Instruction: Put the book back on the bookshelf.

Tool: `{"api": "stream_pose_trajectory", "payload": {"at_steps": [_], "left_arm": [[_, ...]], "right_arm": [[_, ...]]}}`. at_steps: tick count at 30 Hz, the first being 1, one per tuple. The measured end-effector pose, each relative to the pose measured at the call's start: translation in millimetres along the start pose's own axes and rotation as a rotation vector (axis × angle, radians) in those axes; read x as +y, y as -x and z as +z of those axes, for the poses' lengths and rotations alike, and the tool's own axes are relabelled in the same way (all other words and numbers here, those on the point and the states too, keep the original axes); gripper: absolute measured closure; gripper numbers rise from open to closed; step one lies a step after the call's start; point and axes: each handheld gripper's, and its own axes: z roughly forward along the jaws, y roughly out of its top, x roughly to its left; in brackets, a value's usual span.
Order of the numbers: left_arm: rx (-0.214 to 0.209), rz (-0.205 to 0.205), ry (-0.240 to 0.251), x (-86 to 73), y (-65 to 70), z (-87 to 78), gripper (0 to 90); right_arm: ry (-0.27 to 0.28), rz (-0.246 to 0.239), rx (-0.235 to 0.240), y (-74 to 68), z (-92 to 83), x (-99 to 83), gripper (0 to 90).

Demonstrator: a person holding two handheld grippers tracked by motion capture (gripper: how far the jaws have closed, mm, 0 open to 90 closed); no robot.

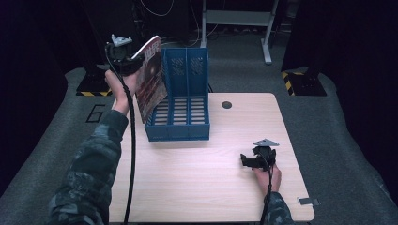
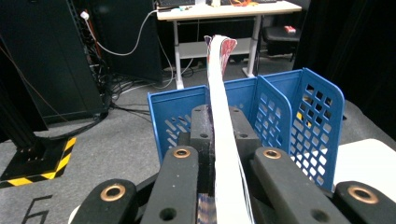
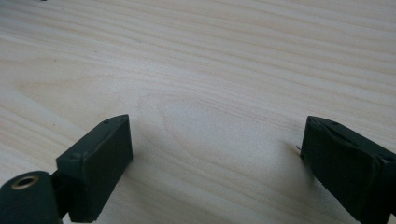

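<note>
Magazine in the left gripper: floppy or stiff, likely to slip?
Probably floppy: the magazine, held at one edge by the left gripper, curves along its length in the left gripper view. Likely light and thin. Glossy cover might slip, though the jaws sit closed on it.

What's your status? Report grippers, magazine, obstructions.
Left gripper shut on magazine, held above blue file rack, left side. Right gripper open, empty, on table. Nothing in the way.

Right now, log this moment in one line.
left gripper: shut on magazine, above blue file rack | right gripper: open, empty, on table
</note>
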Motion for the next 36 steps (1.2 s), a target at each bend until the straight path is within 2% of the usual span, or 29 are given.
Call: {"api": "stream_pose_trajectory", "payload": {"at_steps": [9,16,26,33,36], "left_arm": [[0.025,-0.011,0.018,-3.4,3.8,9.9,83.7],[0.046,-0.043,0.048,-9.4,5.3,17.7,83.7],[0.061,-0.054,0.029,-20.1,8.1,32.2,83.6],[0.073,-0.081,0.054,-26.1,9.0,36.6,83.6],[0.074,-0.075,0.052,-29.1,10.1,39.0,83.6]], "right_arm": [[-0.002,0.0,0.001,-0.1,-0.2,0.0,8.7],[-0.006,-0.002,0.007,0.2,-0.5,0.2,9.1],[0.002,-0.006,0.009,0.5,-0.4,0.1,9.4],[0.005,-0.003,-0.001,0.1,0.2,0.1,9.5],[0.005,-0.002,-0.001,0.0,0.1,0.1,9.6]]}}
